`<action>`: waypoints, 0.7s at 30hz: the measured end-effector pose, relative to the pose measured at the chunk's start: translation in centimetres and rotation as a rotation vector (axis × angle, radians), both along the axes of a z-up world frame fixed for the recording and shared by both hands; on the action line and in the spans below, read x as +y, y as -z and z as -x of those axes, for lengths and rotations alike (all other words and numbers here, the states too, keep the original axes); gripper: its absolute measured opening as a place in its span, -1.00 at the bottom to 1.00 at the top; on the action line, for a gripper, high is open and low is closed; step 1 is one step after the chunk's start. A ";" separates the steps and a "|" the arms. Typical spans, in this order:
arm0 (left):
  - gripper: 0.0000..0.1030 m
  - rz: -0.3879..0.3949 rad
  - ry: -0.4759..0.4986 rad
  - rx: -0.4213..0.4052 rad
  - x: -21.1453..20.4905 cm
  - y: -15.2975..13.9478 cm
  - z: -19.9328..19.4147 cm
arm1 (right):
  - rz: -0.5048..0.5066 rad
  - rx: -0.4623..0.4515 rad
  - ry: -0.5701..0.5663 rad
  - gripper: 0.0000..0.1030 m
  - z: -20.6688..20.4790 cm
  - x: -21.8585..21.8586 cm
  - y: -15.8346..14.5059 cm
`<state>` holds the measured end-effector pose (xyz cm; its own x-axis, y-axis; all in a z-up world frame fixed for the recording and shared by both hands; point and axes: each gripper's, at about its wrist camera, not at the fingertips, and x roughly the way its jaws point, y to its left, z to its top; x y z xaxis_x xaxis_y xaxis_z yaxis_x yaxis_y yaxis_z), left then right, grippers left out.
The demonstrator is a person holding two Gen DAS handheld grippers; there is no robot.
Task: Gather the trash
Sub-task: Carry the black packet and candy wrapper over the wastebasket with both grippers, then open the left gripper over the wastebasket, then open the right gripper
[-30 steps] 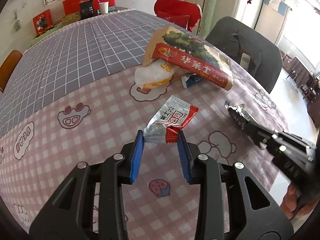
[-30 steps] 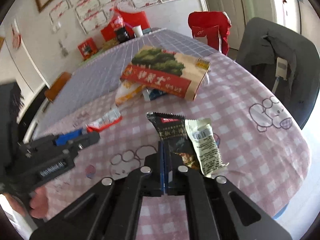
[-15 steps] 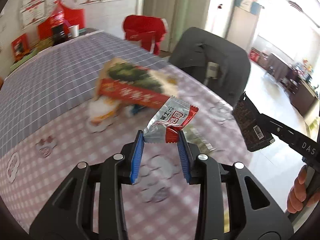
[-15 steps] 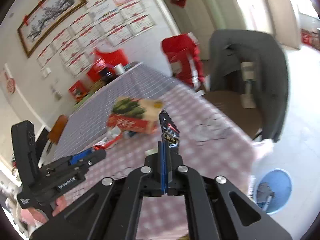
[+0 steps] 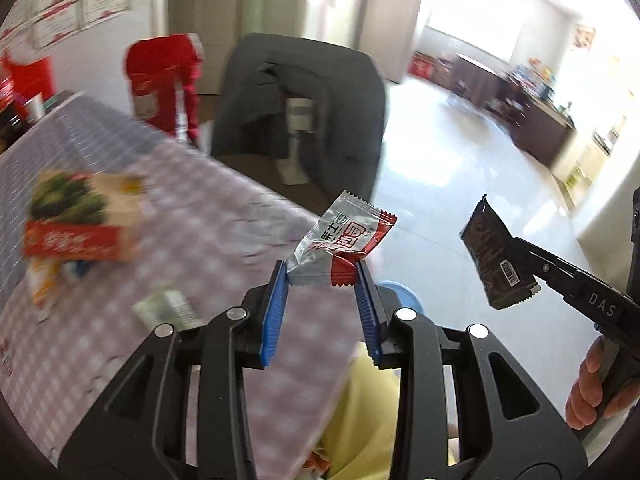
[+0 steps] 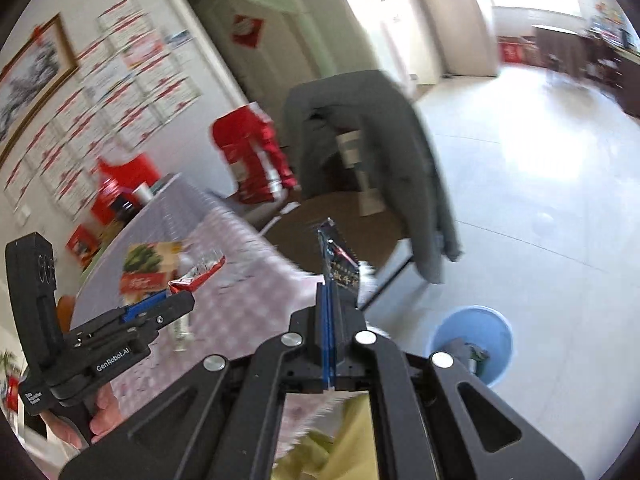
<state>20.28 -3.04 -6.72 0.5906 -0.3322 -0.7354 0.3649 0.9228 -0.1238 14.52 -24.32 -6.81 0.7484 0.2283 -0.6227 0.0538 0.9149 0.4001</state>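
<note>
"DAS" in pale letters on the right gripper (image 5: 532,266) arm. "GenRobot.AI" on the left gripper (image 6: 176,294) body. Silver-red wrapper (image 5: 340,240) bears red Chinese print, middle character "士"; the rest too small. Dark wrapper (image 5: 496,260): barcode label, digits unreadable. Box (image 5: 76,216) lettering blurred.

On the bench (image 5: 224,216), a carton (image 5: 80,216) lies at ten o'clock, with a flat packet (image 5: 168,308) nearer, at nine. Behind the bench edge, at twelve, stands a draped chair (image 5: 304,108). On the floor (image 6: 540,208) at four o'clock sits a bin (image 6: 472,340).
</note>
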 end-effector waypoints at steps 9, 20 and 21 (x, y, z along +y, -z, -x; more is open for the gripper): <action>-0.35 -0.066 0.147 0.074 -10.3 3.0 -1.6 | -0.039 0.044 0.153 -0.98 2.5 -8.4 3.0; -0.34 -0.158 0.271 0.199 -20.0 8.2 -3.1 | -0.071 0.113 0.272 -0.98 5.1 -15.2 6.4; -0.27 -0.158 0.277 0.202 -20.5 8.4 -3.1 | -0.070 0.116 0.281 -0.98 5.4 -15.6 6.6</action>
